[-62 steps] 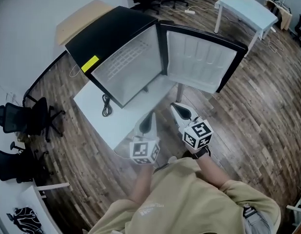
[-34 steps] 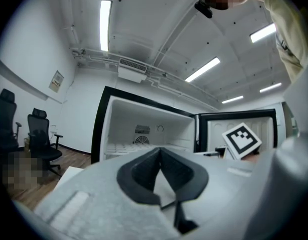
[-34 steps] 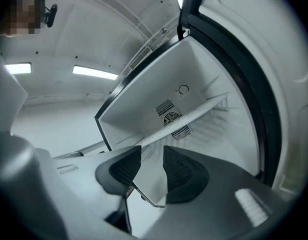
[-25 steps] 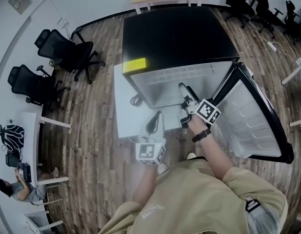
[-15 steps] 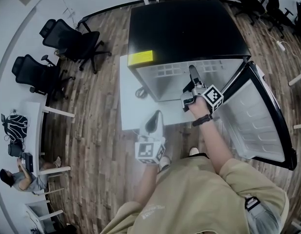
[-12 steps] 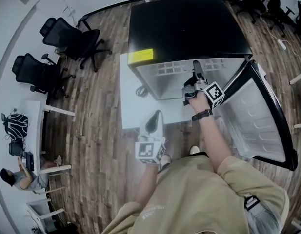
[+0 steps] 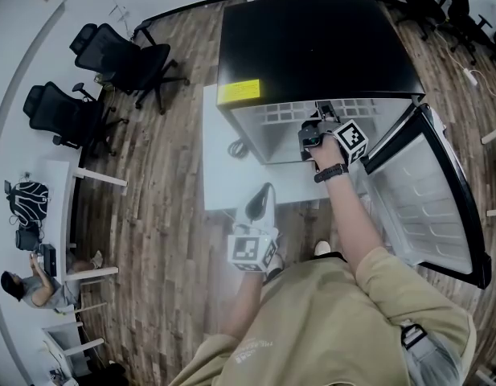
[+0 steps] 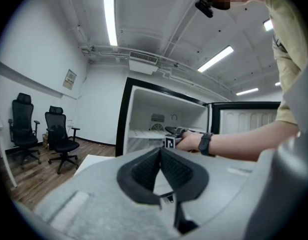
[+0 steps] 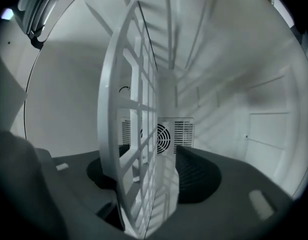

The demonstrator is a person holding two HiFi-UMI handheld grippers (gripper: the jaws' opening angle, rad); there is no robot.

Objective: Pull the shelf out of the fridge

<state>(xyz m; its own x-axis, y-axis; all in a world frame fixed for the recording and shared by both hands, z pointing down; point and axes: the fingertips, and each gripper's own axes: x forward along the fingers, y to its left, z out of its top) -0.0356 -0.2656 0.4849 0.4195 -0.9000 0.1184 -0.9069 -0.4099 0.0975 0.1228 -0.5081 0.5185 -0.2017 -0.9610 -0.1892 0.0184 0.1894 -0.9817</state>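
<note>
Office (swivel chairs (image 7: 123, 55), white desks (image 7: 61, 215))

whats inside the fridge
A white grid shelf, the right gripper's jaws just closing around its front edge, and a rear fan vent. From above, the shelf hides the space below.

Head view looks steeply down on the open fridge (image 7: 312, 47), left gripper view set back, facing its front, right gripper view inside it, close against the shelf (image 9: 134, 134), seemingly rolled sideways, all share the interior.
</note>
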